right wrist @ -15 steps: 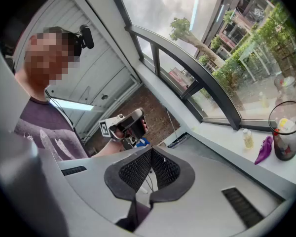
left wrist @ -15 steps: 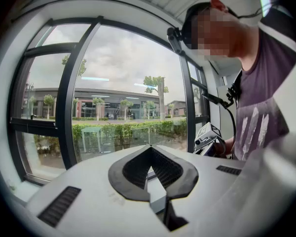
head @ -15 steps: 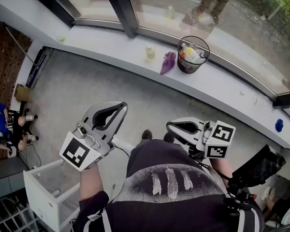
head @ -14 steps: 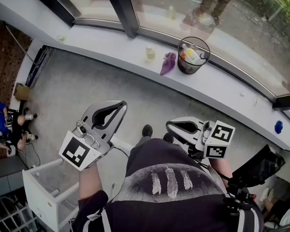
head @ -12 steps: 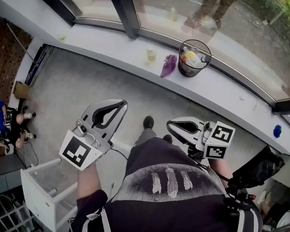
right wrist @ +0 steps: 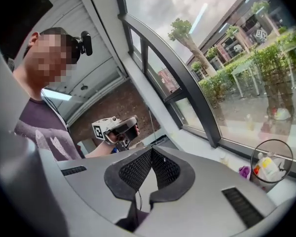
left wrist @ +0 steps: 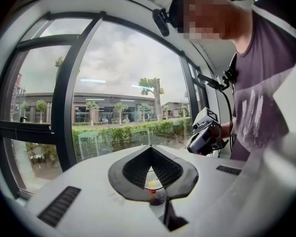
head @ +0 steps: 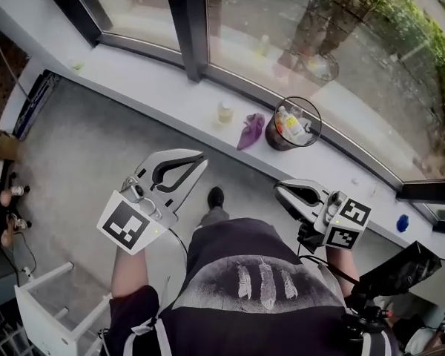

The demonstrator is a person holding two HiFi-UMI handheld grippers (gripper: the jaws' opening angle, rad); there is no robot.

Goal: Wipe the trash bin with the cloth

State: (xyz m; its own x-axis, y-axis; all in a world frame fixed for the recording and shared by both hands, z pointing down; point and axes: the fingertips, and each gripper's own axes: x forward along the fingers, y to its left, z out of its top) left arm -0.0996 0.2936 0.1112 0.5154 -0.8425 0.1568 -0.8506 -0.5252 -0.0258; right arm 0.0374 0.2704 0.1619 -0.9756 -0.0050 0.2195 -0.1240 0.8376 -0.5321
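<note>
A black wire trash bin (head: 293,124) with bottles and wrappers inside stands on the white window ledge (head: 148,80). A crumpled purple cloth (head: 250,130) lies just left of it, touching the ledge. In the right gripper view the bin (right wrist: 271,166) and the cloth (right wrist: 244,171) show at the lower right. My left gripper (head: 199,159) is held in the air well short of the ledge, shut and empty. My right gripper (head: 282,189) hovers below the bin, also shut with nothing in it. Both are apart from cloth and bin.
A small yellowish jar (head: 224,113) stands on the ledge left of the cloth. A dark window post (head: 196,21) rises behind. A blue object (head: 402,223) lies at the ledge's right end. A white frame (head: 52,310) stands on the floor at lower left.
The ledge, bin and cloth have come closer and lower in the head view as the person stepped forward. Both grippers stay shut and held at the same height.
</note>
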